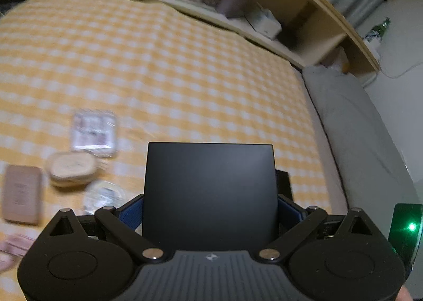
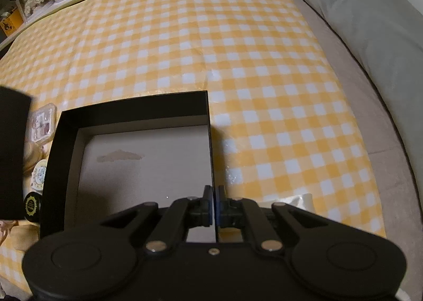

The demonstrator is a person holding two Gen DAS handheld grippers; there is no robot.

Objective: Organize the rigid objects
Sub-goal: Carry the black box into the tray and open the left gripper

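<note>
My left gripper (image 1: 210, 211) is shut on a flat black square lid (image 1: 210, 195), its blue pads (image 1: 130, 212) pressing on both side edges, held above the yellow checked cloth (image 1: 171, 76). In the right wrist view the same black lid (image 2: 12, 153) shows at the left edge. An open black box (image 2: 132, 113) with a grey floor rests on the cloth. My right gripper (image 2: 214, 203) is shut on the box's thin right wall. Beside the box lie a clear plastic case (image 2: 42, 122), a round patterned dish (image 2: 39, 171) and a black round tin (image 2: 32, 205).
More small items lie at the left: clear case (image 1: 92, 132), oval beige container (image 1: 71, 168), brown flat box (image 1: 22, 194). A grey pillow (image 2: 370, 23) borders the cloth on the right. Wooden shelves (image 1: 264, 10) with boxes run behind.
</note>
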